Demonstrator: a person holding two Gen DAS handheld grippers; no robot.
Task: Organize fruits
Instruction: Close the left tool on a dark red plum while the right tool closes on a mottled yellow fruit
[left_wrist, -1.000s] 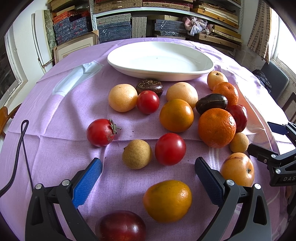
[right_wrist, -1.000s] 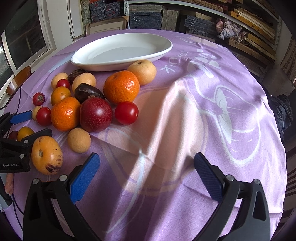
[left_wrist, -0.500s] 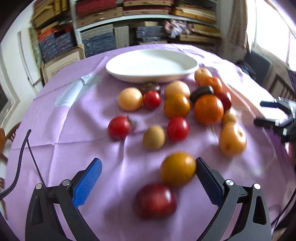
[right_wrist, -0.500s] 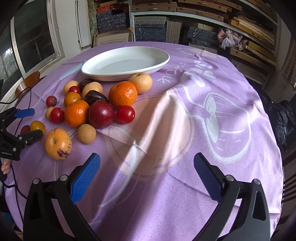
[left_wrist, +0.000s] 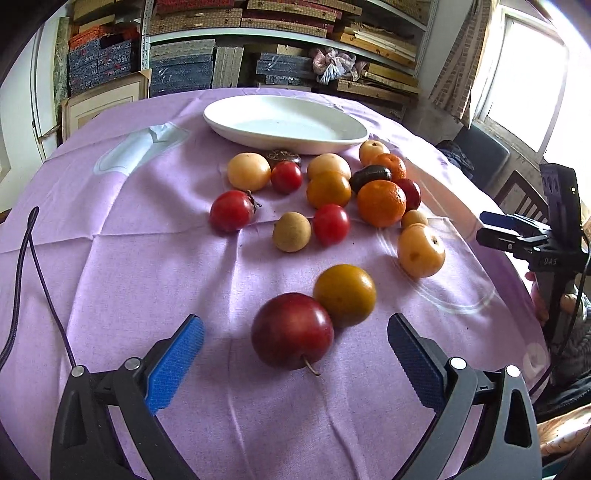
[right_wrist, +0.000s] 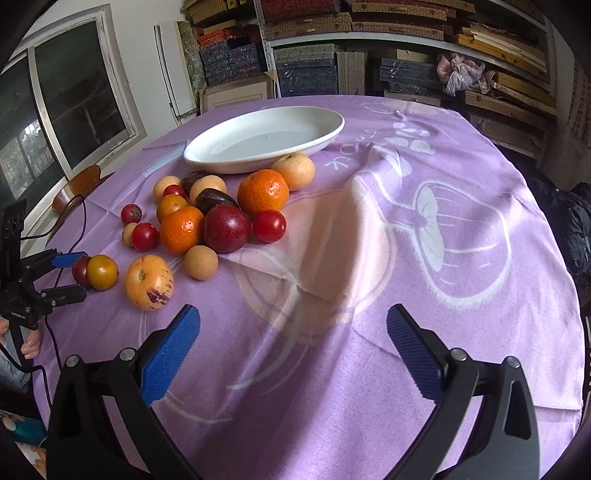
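Several fruits lie on a purple cloth in front of an empty white oval plate (left_wrist: 284, 122), also in the right wrist view (right_wrist: 266, 138). My left gripper (left_wrist: 295, 349) is open, its jaws either side of a dark red plum (left_wrist: 292, 330) that touches a yellow-orange fruit (left_wrist: 345, 290). Oranges (left_wrist: 380, 202), red tomatoes (left_wrist: 331, 223) and a tan round fruit (left_wrist: 291, 232) lie beyond. My right gripper (right_wrist: 293, 338) is open and empty over bare cloth, right of the fruit cluster (right_wrist: 225, 228). The left gripper also shows in the right wrist view (right_wrist: 68, 275).
The round table's edge curves close on the right (right_wrist: 565, 280). A black cable (left_wrist: 37, 266) lies on the cloth at the left. Shelves of boxes (left_wrist: 258, 62) stand behind the table. A chair (left_wrist: 524, 199) stands at the right.
My left gripper has drawn back toward the table's near edge, so the plum and yellow-orange fruit now sit between and ahead of its jaws. My right gripper has pulled back and up.
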